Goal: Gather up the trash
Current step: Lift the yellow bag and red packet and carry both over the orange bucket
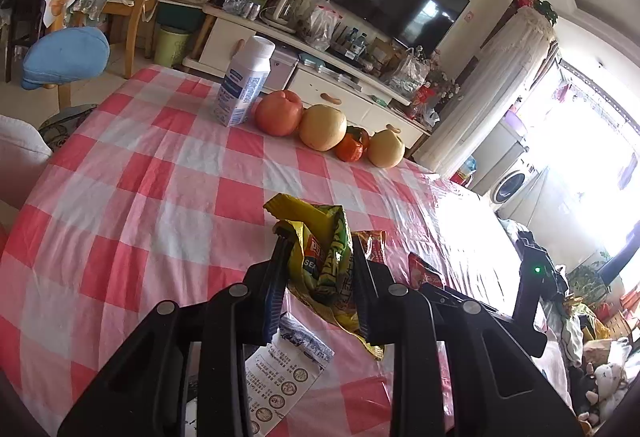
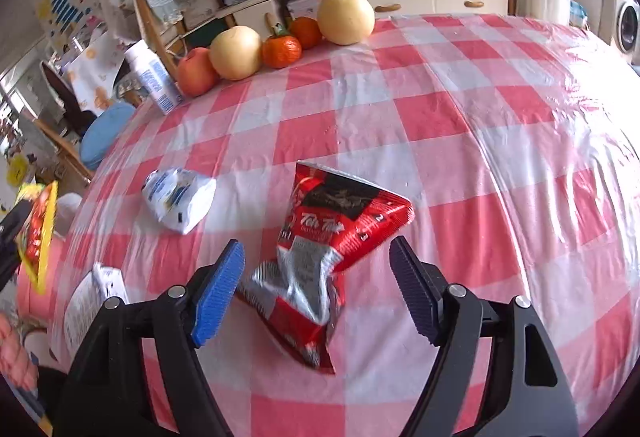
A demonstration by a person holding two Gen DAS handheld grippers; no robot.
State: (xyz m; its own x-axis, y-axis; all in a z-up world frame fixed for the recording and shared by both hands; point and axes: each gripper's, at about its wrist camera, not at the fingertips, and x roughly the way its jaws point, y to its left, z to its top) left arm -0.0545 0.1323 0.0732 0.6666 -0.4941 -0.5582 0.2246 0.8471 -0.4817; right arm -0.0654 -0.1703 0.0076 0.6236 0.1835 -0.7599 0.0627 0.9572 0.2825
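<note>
The left gripper (image 1: 318,245) was clamped on a crumpled yellow wrapper (image 1: 320,257), its fingers (image 1: 276,277) pressed against the wrapper's sides and holding it above the counter (image 1: 160,177), which wore a red-and-white checked cloth. Under that gripper lay a flattened white carton (image 1: 288,369) printed with round diagrams.

The right gripper (image 2: 318,249) stood wide open, its fingers (image 2: 220,289) on either side of a red packet (image 2: 332,237) and not touching it. The packet lay crumpled on the cloth, its silver inside showing at the torn end. Left of it and apart lay a crushed white-and-blue pouch (image 2: 178,199).

At the far edge stood a white milk bottle (image 1: 244,81), upright, cap on; its contents could not be seen. Beside it sat a row of fruit: an apple (image 1: 279,113), a pear (image 1: 323,127), two tangerines (image 1: 350,147) and another pear (image 1: 386,149), each touching the next.
</note>
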